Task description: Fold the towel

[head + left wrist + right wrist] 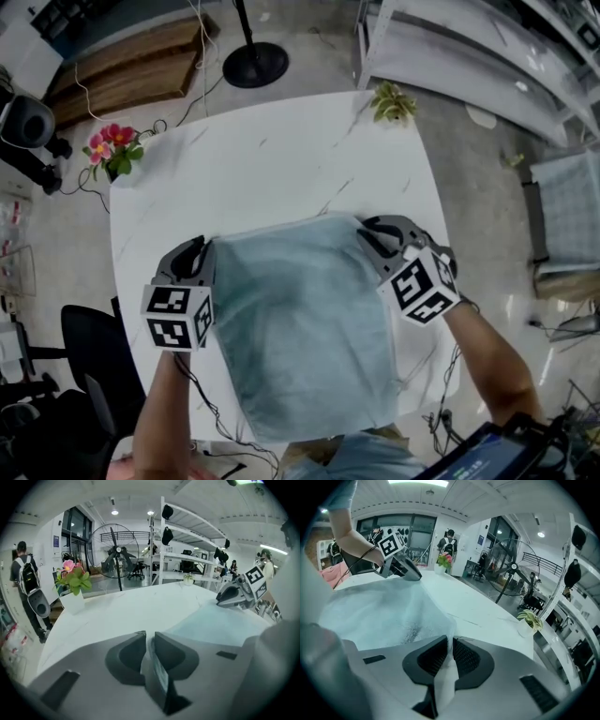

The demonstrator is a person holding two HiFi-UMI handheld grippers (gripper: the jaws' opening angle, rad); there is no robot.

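Left claw (149, 638) is nearly shut, with a thin fold of towel (300, 328) pinched between the pads at the far-left corner. Right claw (450, 643) is the same: slit-narrow gap, cloth bunched through it, far-right corner. The grip detail shows only in the gripper views, since from the head view the claw bodies cover the pads. Head view alone gives the full outline: towel spread on the white worktop (272, 159), long axis near-far, far edge strung between the claws, near end reaching the worktop's near edge. Left gripper view shows the pink flowers (72, 578) close by, at the far-left corner. Right gripper view has the green plant (529, 619) far right.
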